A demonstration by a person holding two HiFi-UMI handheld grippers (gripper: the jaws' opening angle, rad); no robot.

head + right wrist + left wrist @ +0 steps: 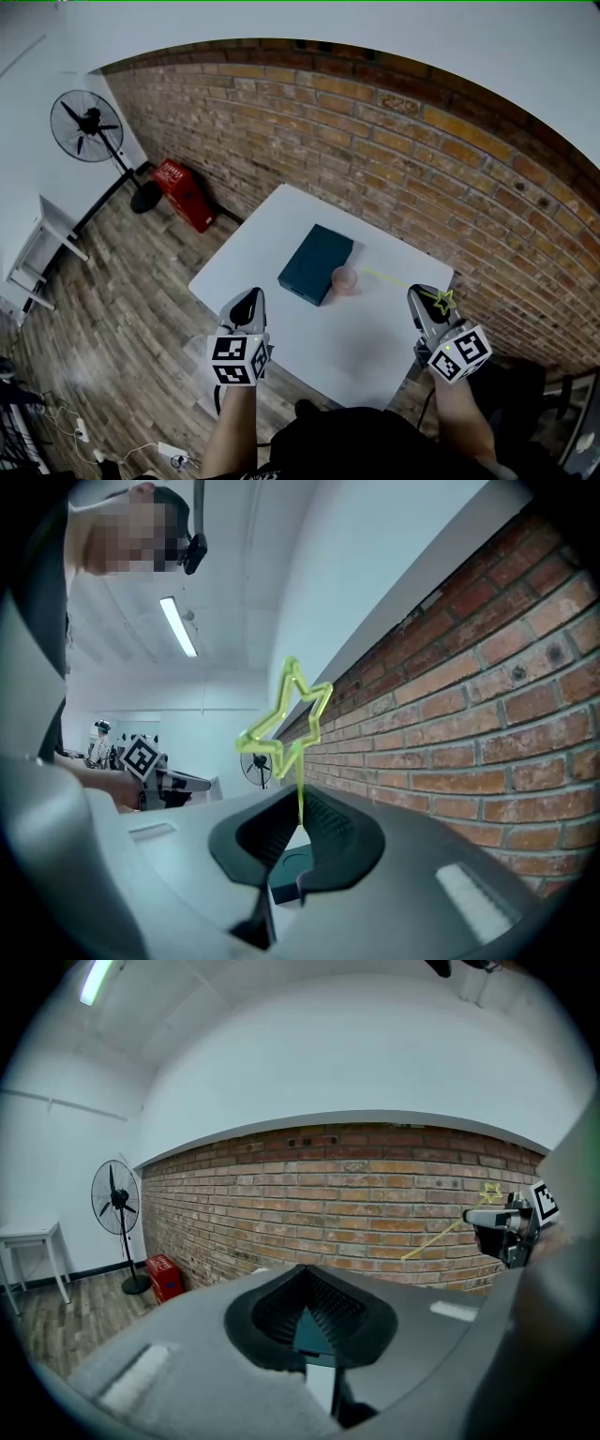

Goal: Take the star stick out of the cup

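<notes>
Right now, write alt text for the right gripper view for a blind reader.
The right gripper is shut on the thin stem of a green star stick, the star standing above the jaws. A brick wall runs along the right.

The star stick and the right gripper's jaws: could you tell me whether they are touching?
Touching. The right gripper view shows the right gripper with its jaws closed on the star stick just below the star.

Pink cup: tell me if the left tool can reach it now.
Probably yes: the left tool holds nothing, and bare table lies between it and the pink cup; the teal box beside the cup may crowd the approach.
</notes>
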